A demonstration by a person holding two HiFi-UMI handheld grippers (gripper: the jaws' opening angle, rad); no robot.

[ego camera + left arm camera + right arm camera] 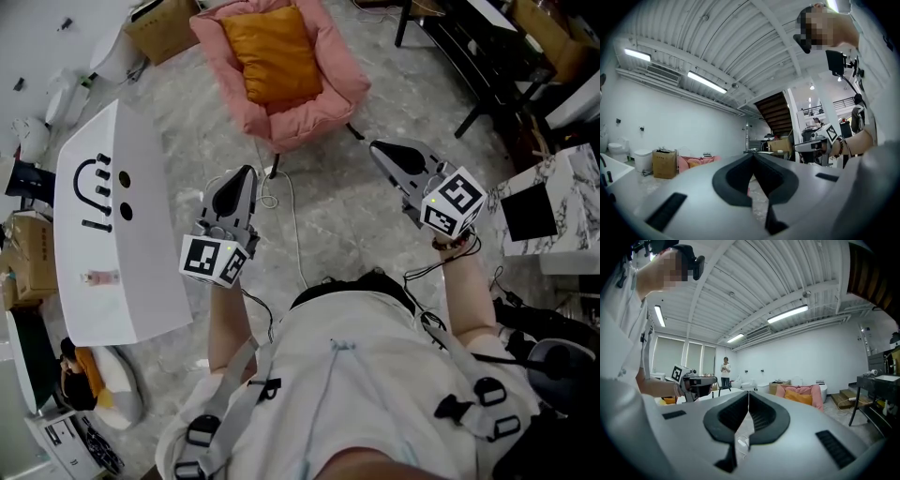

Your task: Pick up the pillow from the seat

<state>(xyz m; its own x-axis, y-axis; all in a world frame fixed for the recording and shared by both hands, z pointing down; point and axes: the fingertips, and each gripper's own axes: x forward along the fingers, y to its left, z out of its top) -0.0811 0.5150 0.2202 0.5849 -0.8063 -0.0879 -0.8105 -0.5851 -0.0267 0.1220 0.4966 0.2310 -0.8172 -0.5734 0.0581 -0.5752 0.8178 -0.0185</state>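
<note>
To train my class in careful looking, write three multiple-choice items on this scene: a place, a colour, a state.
1. Where does the pillow lie? A on the pink seat; B on the white table; C on the floor.
2. What colour is the pillow? A blue; B orange; C green.
3. How do the jaws of the left hand-held gripper stand? A wide apart; B closed on the pillow; C together, nothing between them.
Answers: 1 A, it rests in the seat; 2 B, orange in the head view; 3 C, the left gripper view shows them meeting.
</note>
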